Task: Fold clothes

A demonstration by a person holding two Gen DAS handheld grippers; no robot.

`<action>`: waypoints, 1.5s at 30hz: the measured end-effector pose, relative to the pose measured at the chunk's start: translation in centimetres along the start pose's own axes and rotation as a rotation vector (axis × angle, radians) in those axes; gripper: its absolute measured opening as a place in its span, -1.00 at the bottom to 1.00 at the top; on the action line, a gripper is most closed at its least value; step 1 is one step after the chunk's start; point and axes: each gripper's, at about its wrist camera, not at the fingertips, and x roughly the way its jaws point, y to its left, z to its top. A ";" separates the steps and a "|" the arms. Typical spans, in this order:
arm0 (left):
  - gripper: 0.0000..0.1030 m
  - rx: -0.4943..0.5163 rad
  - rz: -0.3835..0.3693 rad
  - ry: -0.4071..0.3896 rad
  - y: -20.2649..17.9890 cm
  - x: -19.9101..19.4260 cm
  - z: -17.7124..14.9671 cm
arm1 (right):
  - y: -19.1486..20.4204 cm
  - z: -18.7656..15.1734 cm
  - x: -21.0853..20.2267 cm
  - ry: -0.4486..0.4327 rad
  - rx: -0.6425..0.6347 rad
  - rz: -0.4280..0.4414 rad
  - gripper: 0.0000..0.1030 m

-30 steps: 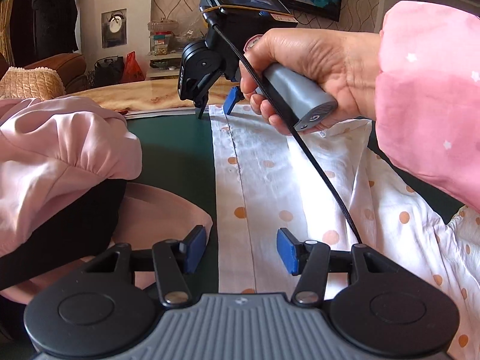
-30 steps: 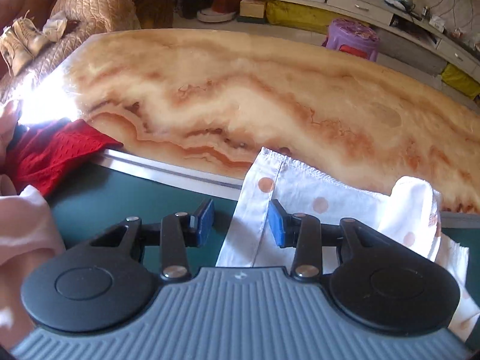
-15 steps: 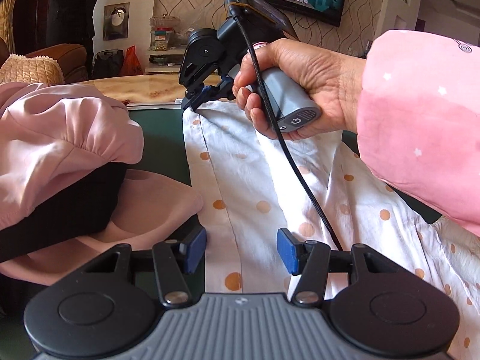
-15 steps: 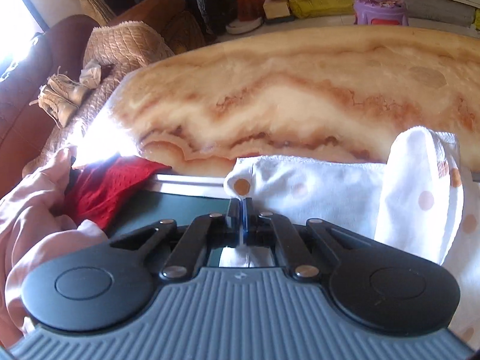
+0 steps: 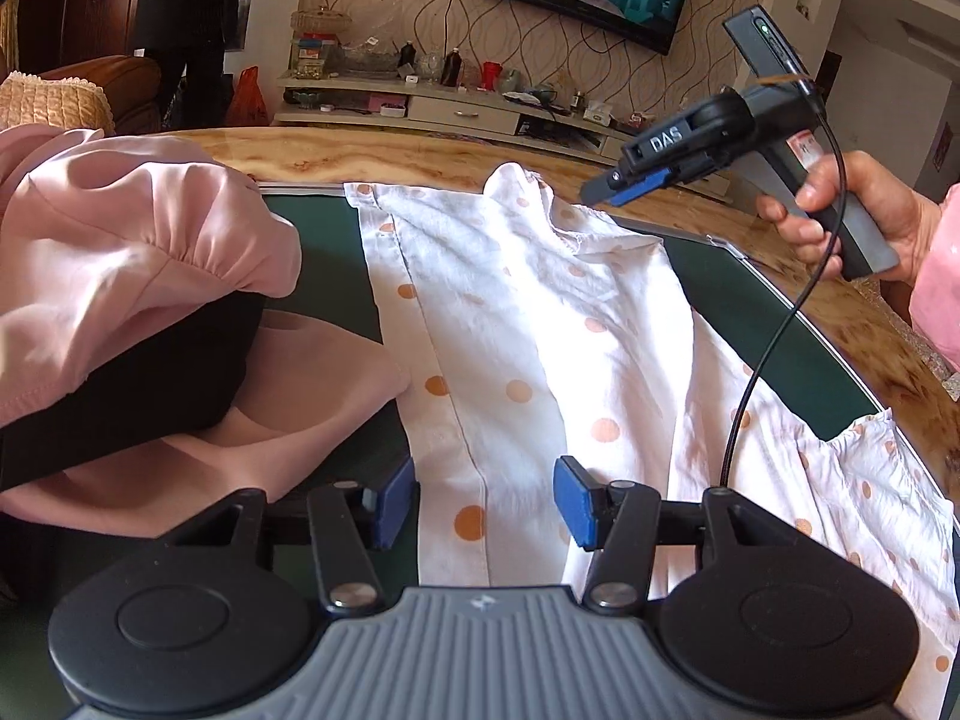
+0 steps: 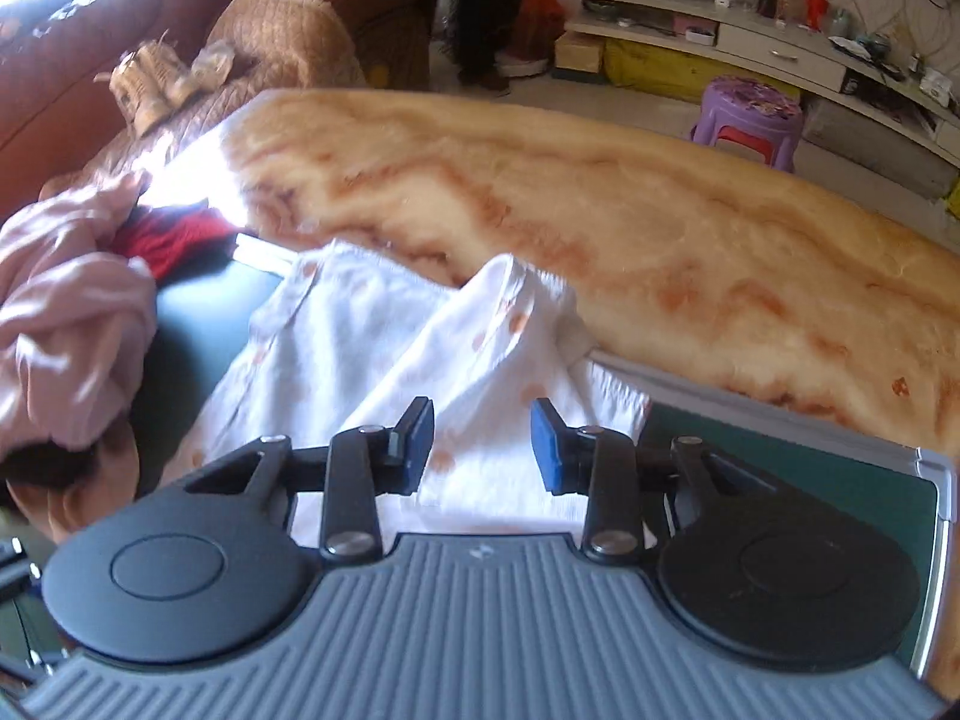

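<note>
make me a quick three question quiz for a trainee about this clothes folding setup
1. True or false: the right tongs are clamped on the polka-dot shirt.
2. Which garment lies on the shirt's left? A) pink garment B) blue jeans C) striped towel
3. Fill in: the left tongs hang open over the shirt's ____ edge.

Key: 1 false, they are open; 2 A; 3 near.

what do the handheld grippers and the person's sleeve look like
Each gripper, left and right, has a ribbed grey body, two black round discs, black linkages and blue-padded jaws. The right one reads "DAS" and trails a black cable. The sleeve is pink.
</note>
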 end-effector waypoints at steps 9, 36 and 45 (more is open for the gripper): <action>0.12 -0.003 -0.026 0.023 0.8 -1.6 -0.8 | 4.4 -2.7 1.3 -0.015 -0.382 -0.119 -0.19; 0.11 -0.031 -0.029 0.072 -0.4 -6.4 -5.2 | 2.1 12.9 6.4 -0.239 0.717 0.167 -0.06; 0.11 -0.061 -0.112 0.088 1.0 -9.0 -6.7 | -0.8 5.5 3.5 -0.131 0.553 0.268 -0.03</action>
